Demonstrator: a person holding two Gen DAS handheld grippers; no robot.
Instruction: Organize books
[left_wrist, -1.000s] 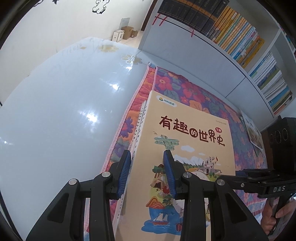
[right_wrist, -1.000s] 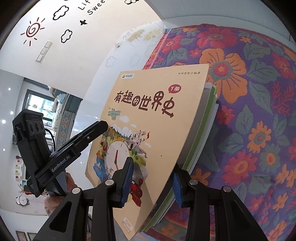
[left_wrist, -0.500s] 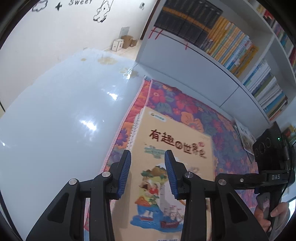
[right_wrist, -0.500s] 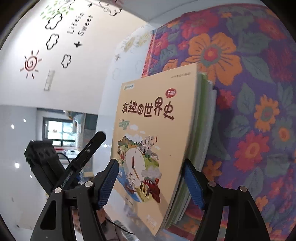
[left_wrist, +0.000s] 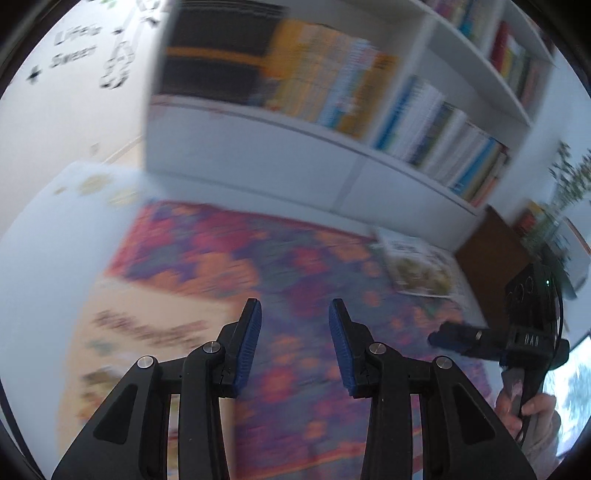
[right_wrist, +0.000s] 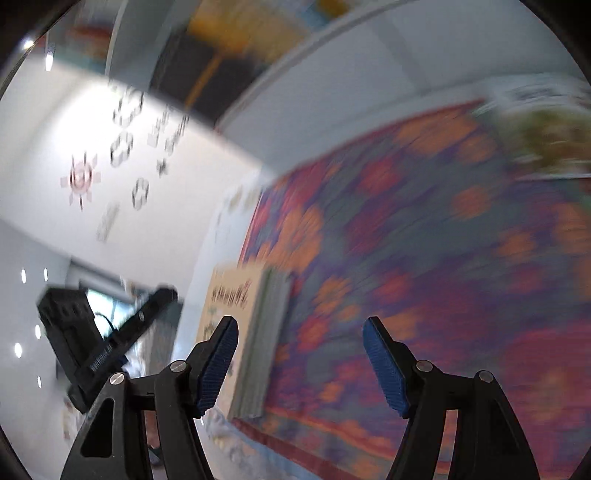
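Both views are motion-blurred. A stack of books with a beige illustrated cover (left_wrist: 147, 332) lies on the flowered rug (left_wrist: 295, 258), at lower left of the left wrist view and left of centre in the right wrist view (right_wrist: 236, 306). My left gripper (left_wrist: 294, 345) is open and empty above the rug, to the right of the stack. My right gripper (right_wrist: 300, 365) is wide open and empty, with the stack's edge near its left finger. Another picture book (left_wrist: 421, 266) lies on the rug near the bookshelf, also at upper right of the right wrist view (right_wrist: 543, 140).
A white bookshelf (left_wrist: 332, 110) full of upright books stands behind the rug. A brown box (left_wrist: 491, 251) stands at its right end. White glossy floor (left_wrist: 55, 240) lies left of the rug. The right gripper's body (left_wrist: 524, 339) shows at the right.
Both grippers have let go of the beige book stack and pulled back and to the right. The stack now lies flat on the rug. The right gripper has opened wide.
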